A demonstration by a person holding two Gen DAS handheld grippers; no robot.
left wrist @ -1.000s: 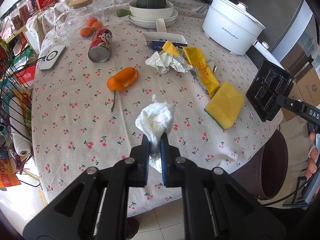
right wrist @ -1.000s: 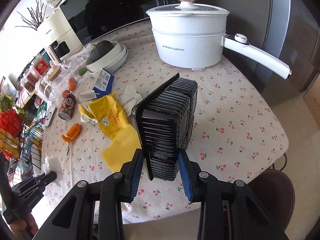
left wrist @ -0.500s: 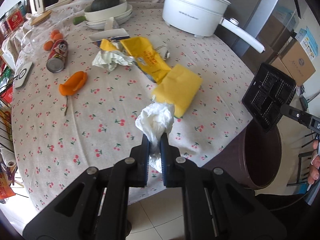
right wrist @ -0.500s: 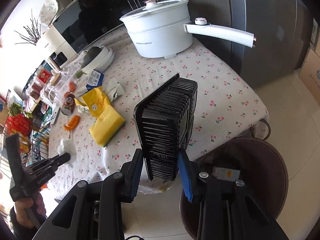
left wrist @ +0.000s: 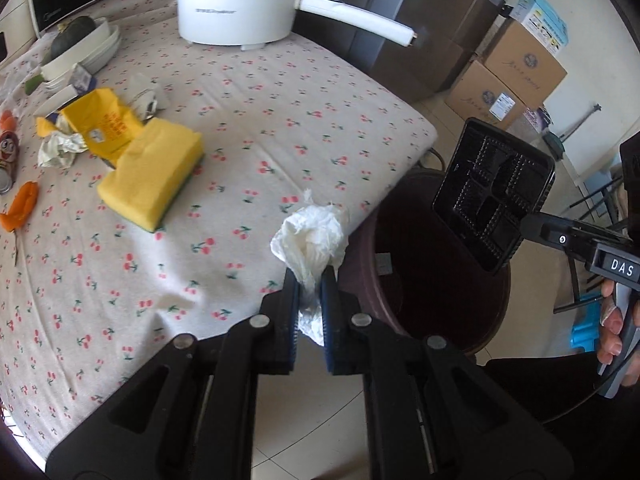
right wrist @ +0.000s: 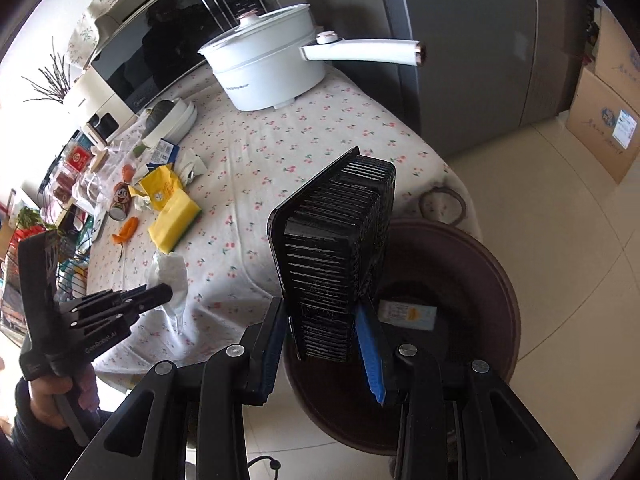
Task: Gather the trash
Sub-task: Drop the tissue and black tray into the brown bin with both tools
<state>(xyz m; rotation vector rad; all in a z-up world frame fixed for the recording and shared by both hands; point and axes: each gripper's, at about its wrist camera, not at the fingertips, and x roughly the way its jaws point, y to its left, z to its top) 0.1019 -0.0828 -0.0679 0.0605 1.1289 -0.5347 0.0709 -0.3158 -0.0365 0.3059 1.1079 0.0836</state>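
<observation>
From my left wrist camera, far left on the table (left wrist: 248, 128) I see an orange peel (left wrist: 22, 208) and the end of a snack can (left wrist: 8, 152) at the frame edge, then a crumpled paper scrap (left wrist: 60, 150) lying against a yellow wrapper (left wrist: 100, 128), with a yellow sponge (left wrist: 150, 176) just beside the wrapper on the cherry-print cloth. At the back stand stacked white bowls (left wrist: 88, 50) with a dark squash on top, and a white electric pot (left wrist: 240, 4) whose long handle reaches out past the table edge. Moving right, my left tool (left wrist: 310, 292) is clenched on a wad of white tissue (left wrist: 312, 240), which sticks up between the pads and hangs over the table's near edge, just beside the rim of the brown trash bin (left wrist: 400, 280) on the floor. Further right, my right tool (right wrist: 322, 328) grasps a black plastic tray (right wrist: 336, 256) by one short end; the tray stands on edge, tilted, and sits above the bin's mouth. In the right wrist camera the bin (right wrist: 480, 280) fills the space beneath the tray, and a pale printed slip lies at its bottom. Beyond the bin, cardboard boxes (left wrist: 516, 76) are stacked against a grey cabinet. At the far right edge of the left view, fingers of my right hand (left wrist: 614, 332) wrap the handle of that tool.
</observation>
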